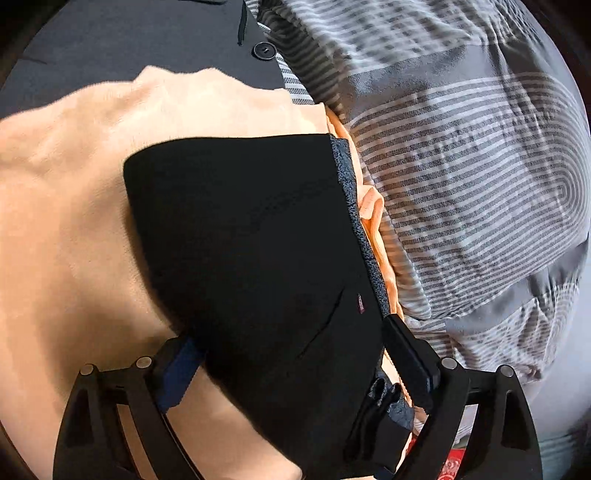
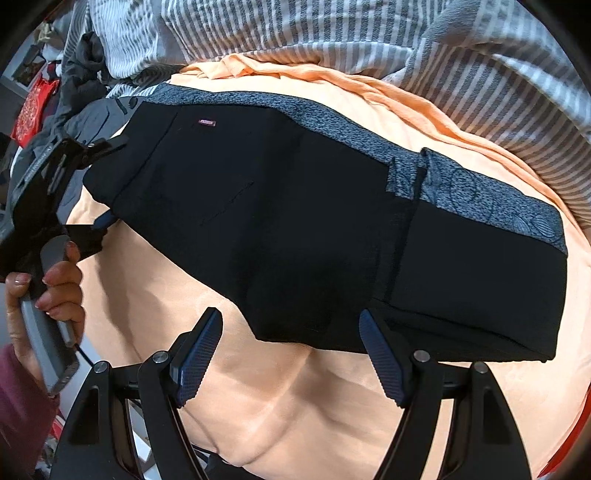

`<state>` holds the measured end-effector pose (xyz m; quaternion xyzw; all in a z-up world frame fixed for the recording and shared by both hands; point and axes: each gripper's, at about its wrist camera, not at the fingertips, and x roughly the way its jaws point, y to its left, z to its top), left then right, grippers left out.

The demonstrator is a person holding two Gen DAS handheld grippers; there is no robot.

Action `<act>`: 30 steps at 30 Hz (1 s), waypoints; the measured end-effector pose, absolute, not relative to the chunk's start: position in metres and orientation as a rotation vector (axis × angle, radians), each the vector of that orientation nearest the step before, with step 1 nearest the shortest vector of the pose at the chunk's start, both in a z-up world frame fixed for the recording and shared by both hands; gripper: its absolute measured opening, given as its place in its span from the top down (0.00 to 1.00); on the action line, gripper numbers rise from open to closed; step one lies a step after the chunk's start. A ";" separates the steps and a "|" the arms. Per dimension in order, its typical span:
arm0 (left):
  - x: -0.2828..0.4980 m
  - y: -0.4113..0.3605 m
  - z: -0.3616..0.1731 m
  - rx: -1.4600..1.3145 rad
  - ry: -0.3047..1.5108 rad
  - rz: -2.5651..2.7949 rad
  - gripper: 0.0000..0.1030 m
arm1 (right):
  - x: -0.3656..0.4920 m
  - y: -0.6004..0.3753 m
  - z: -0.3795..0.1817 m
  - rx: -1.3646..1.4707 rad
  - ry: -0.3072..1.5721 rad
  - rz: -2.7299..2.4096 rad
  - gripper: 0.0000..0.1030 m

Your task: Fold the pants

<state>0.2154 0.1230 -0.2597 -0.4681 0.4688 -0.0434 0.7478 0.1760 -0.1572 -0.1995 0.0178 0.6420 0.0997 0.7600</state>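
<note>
The black pants [image 2: 280, 229] lie folded into a long bundle on a peach cloth [image 2: 280, 402], their speckled grey waistband [image 2: 332, 122] along the far edge. In the left wrist view the pants [image 1: 251, 236] fill the middle. My left gripper [image 1: 291, 339] stands wide open with the near end of the bundle between its fingers; it also shows in the right wrist view [image 2: 99, 184], held by a hand. My right gripper [image 2: 291, 328] is open and empty just in front of the bundle's near edge.
A grey-and-white striped duvet [image 1: 461, 155] lies crumpled to the right and behind [image 2: 332, 29]. A dark garment with a button [image 1: 264, 50] lies at the far end. Dark clothes and a red bag [image 2: 35, 107] sit at the left.
</note>
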 end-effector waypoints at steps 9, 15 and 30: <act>0.229 0.101 -0.249 -0.814 1.095 0.051 0.51 | 0.185 -0.156 -0.200 0.053 1.393 0.243 0.22; 0.229 0.084 -0.229 -0.581 1.111 0.092 0.77 | 0.207 -0.174 -0.177 0.076 1.356 0.237 0.22; 0.217 -0.013 -0.170 0.044 0.958 0.037 0.78 | 0.335 -0.092 -0.093 0.121 1.390 0.577 0.15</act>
